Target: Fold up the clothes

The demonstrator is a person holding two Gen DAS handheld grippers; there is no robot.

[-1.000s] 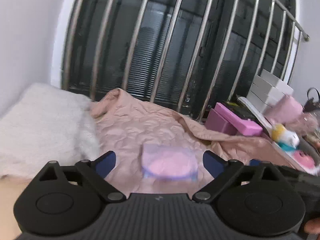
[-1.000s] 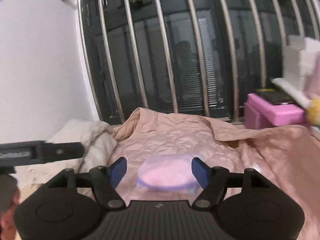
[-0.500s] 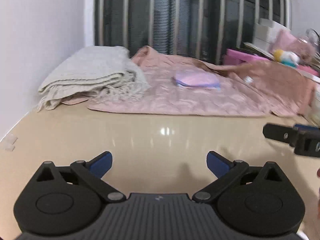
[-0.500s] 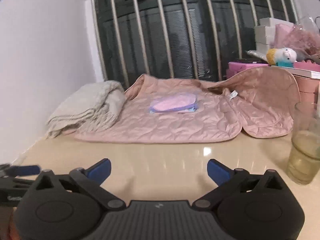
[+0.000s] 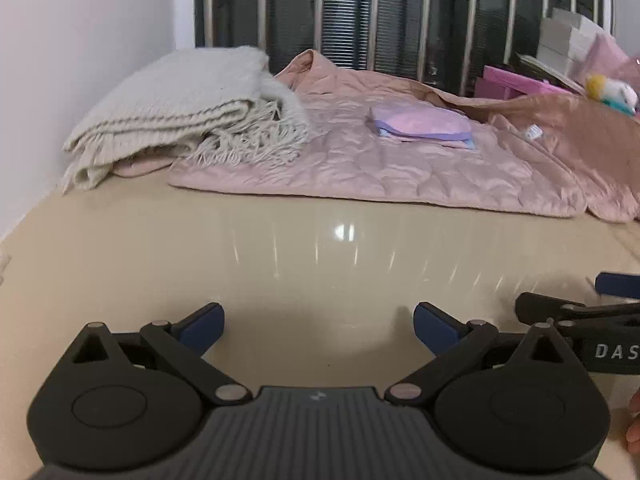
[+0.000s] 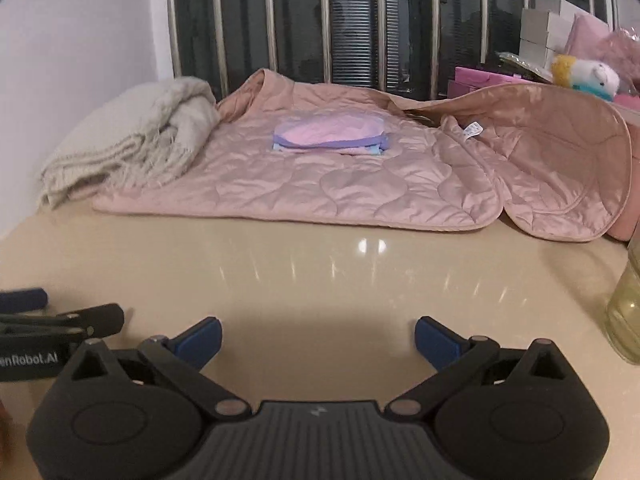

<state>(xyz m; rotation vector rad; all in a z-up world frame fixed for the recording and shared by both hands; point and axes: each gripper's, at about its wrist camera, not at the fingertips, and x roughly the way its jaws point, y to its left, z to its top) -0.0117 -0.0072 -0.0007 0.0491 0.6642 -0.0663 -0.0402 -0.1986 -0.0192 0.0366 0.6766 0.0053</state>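
The left hand-held gripper [image 5: 318, 326] stands released, its blue-padded fingers [image 5: 202, 326] spread wide with only bare tabletop [image 5: 320, 264] between them. The right hand-held gripper [image 6: 318, 336] is likewise released, jaws wide apart and nothing between them. Both hang low over the glossy beige tabletop, side by side: in the left wrist view the right one's tip shows at 3 o'clock, and in the right wrist view the left one's tip shows at 9 o'clock.

The task's thing, a small folded pink garment [image 6: 328, 136] with purple and light blue edging, lies flat at 12 o'clock from both grippers, well apart from them. It rests on top of a pink quilted jacket [image 6: 320, 184] that is spread over the far part of the tabletop, its right side draped up over something behind it at 1 to 2 o'clock. A white label [image 6: 472, 130] shows on the jacket just right of the folded garment.

At 10 to 11 o'clock a folded cream fringed blanket [image 5: 188, 112] lies against the jacket's left edge, overlapping it. In the right wrist view a glass of yellowish liquid [image 6: 626, 304] stands on the tabletop at 3 o'clock. Behind the jacket at 1 o'clock sit pink boxes [image 5: 516, 84], white boxes [image 6: 544, 36] and a plush toy [image 6: 588, 76]. Metal bars [image 6: 380, 20] run across a dark window at 12 o'clock.
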